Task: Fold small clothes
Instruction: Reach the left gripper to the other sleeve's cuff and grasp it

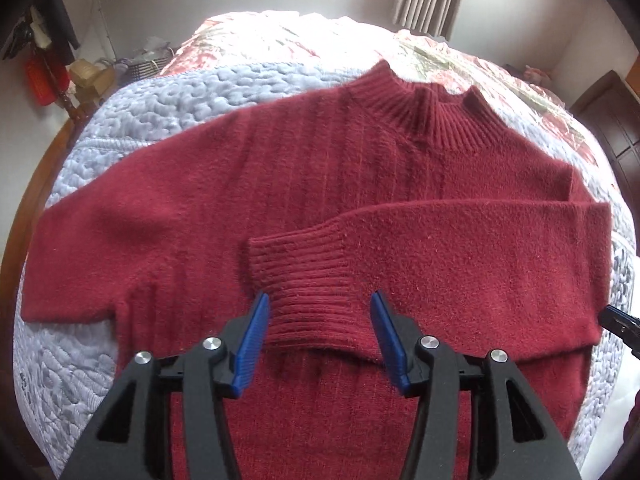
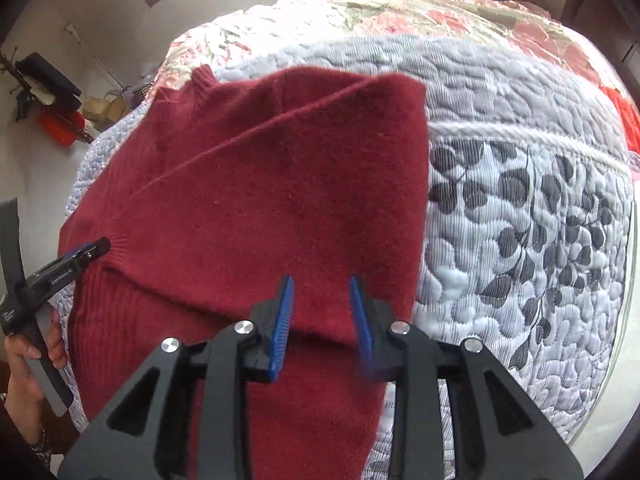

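Quilt [image 2: 520,216] under sweater [image 1: 320,184]; tongs [image 1: 318,320] (both) wide, empty.

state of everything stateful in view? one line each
red sweater: lying flat on the bed, partly folded
right sleeve: folded across the body, ribbed cuff near the middle
left sleeve: spread out to the side, not yet folded
collar: flat, at the far end
left gripper: open, over the cuff, holding nothing
right gripper: open, over the folded edge, holding nothing
quilt: spread over the bed
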{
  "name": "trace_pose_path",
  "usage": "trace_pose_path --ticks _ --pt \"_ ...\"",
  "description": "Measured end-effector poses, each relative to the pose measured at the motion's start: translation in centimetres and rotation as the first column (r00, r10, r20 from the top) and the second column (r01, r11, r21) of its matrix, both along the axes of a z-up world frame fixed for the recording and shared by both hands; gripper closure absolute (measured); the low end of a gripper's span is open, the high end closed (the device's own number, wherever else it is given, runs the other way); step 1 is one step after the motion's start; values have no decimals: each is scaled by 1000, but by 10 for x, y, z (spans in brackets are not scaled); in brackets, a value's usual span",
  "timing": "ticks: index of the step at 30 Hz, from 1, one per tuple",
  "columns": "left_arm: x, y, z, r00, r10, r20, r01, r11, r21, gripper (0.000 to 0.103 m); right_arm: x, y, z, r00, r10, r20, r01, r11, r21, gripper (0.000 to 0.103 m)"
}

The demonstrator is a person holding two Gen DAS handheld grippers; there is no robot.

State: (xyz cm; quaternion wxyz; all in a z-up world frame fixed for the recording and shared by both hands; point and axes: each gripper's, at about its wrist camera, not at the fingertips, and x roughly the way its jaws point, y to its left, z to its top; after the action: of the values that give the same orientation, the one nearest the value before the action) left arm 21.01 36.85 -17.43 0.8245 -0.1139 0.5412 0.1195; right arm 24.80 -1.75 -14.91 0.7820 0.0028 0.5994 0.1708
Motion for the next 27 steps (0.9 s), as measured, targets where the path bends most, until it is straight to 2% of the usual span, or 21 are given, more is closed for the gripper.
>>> trace_pose_path --ticks 3,5,6,10,12,14,17,24,27 --pt "10 -3 -26 997 -6 -80 8 1000 25 50 7 0 -23 997 -39 -59 40 999 4 76" --pt "11 -2 -33 997 -2 -82 5 999 34 39 7 0 -24 997 -53 -61 54 998 17 76" --pt "10 -1 -33 997 1 -83 2 999 34 38 8 2 -21 997 -54 -60 54 998 12 75" --pt "-3 11 -19 998 27 -64 -29 999 -25 38 -2 10 3 999 -32 -21 32 999 -5 66" --pt "-15 22 -7 998 34 -43 -35 999 -24 32 -7 27 18 1000 -2 15 2 1000 -10 59" --pt "-31 40 3 998 63 -23 -63 998 -29 24 -11 49 29 999 33 34 -33 999 -9 59" --pt "-54 78 9 991 127 -41 -128 992 -22 24 -17 81 38 995 87 48 -87 996 -8 58" --pt "-112 183 9 944 317 -89 -320 947 -23 24 -27 144 31 989 148 18 -148 989 8 56" --pt "-147 238 5 904 412 -114 -422 903 -81 24 -33 162 26 985 172 10 -172 985 0 56"
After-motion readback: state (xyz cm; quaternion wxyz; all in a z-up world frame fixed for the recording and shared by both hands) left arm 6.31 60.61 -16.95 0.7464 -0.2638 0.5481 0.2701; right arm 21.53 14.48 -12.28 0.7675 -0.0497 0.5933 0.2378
